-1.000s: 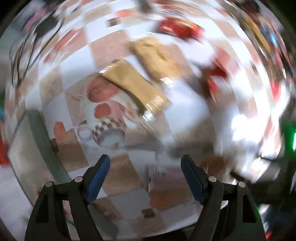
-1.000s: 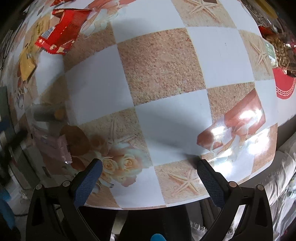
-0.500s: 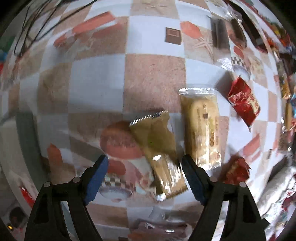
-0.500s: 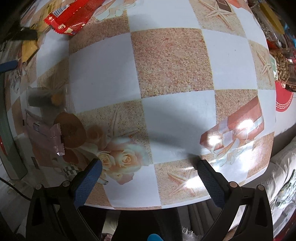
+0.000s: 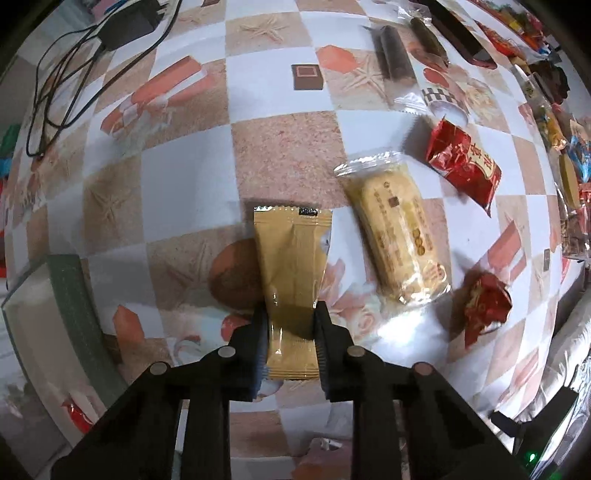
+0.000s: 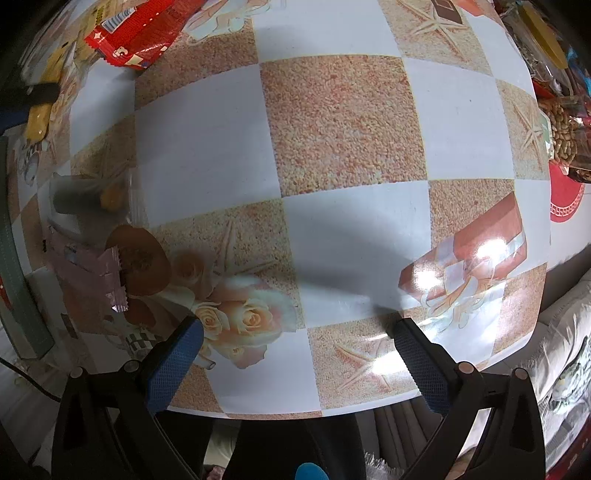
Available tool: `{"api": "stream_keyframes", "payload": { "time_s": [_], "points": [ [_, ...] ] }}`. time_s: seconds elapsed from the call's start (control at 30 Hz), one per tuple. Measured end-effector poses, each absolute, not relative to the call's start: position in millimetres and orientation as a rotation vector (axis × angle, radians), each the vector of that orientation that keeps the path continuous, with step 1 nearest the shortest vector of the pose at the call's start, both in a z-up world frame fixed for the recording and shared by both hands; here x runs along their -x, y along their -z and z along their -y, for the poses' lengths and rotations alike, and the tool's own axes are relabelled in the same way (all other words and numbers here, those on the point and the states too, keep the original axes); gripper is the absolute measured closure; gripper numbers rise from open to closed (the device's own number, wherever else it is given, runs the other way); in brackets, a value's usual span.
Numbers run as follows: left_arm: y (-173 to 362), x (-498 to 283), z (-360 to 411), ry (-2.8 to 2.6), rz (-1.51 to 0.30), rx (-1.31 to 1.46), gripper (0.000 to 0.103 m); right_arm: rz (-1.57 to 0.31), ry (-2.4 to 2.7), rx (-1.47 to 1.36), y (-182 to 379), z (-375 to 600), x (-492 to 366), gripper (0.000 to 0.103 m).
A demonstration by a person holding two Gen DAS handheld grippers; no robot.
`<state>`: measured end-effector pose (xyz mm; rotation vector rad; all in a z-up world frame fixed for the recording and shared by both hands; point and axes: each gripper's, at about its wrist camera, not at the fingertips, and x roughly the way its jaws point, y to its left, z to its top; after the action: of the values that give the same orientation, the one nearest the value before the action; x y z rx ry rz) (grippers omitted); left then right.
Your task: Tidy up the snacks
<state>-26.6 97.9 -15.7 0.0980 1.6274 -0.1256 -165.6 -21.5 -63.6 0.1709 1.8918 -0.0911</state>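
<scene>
My left gripper [image 5: 290, 325] is shut on the near end of a tan snack packet [image 5: 291, 258] that lies on the checked tablecloth [image 5: 184, 177]. A clear-wrapped yellow biscuit pack [image 5: 397, 232] lies just right of it. Two red packets lie further right, one flat [image 5: 463, 166] and one crumpled [image 5: 484, 302]. My right gripper [image 6: 295, 339] is open and empty above the table's near edge. In the right wrist view a pink packet [image 6: 86, 266] lies at the left and a red packet [image 6: 136, 33] at the top left.
A dark chocolate square [image 5: 306, 76] and dark wrapped bars [image 5: 393, 55] lie at the back. Black cables and an adapter [image 5: 122, 22] sit at the far left. A green-edged board [image 5: 70, 314] borders the left. More snacks crowd the right edge [image 5: 554, 129].
My left gripper has swung over the tan packet, come down and closed on its near end. My right gripper has stayed open and nearly still.
</scene>
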Motion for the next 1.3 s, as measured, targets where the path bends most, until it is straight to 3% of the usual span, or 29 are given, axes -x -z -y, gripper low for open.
{"api": "stream_keyframes", "payload": {
  "time_s": [0.3,0.33,0.4,0.47,0.6,0.77,0.9,1.3],
  "points": [
    [21.0,108.3,-125.6,0.144,-1.676,-0.166,0.076,-1.898,0.094,-0.174,64.7,22.7,164.4,0.000],
    [21.5,115.1,-127.4,0.139,-1.673,-0.178,0.073,-1.898,0.095,-0.174,64.7,22.7,163.8,0.000],
    [24.2,122.9,-130.9,0.123,-1.681,-0.174,0.046,-1.894,0.096,-0.174,64.9,23.0,162.8,0.000],
    [27.8,124.3,-133.8,0.100,-1.691,-0.161,0.034,-1.890,0.100,-0.174,64.5,23.2,163.1,0.000],
    [25.3,105.8,-155.1,0.116,-1.697,-0.151,0.024,-1.895,0.100,-0.174,64.7,22.7,164.3,0.000],
    [28.5,58.9,-133.5,0.149,-1.688,-0.170,0.019,-1.908,0.098,-0.176,65.6,23.1,163.6,0.000],
    [33.6,62.9,-127.2,0.164,-1.711,-0.196,0.000,-1.908,0.100,-0.177,65.9,23.0,163.3,0.000],
    [35.0,66.3,-131.3,0.176,-1.674,-0.175,0.000,-1.929,0.099,-0.180,66.9,23.5,162.3,0.000]
  ]
}}
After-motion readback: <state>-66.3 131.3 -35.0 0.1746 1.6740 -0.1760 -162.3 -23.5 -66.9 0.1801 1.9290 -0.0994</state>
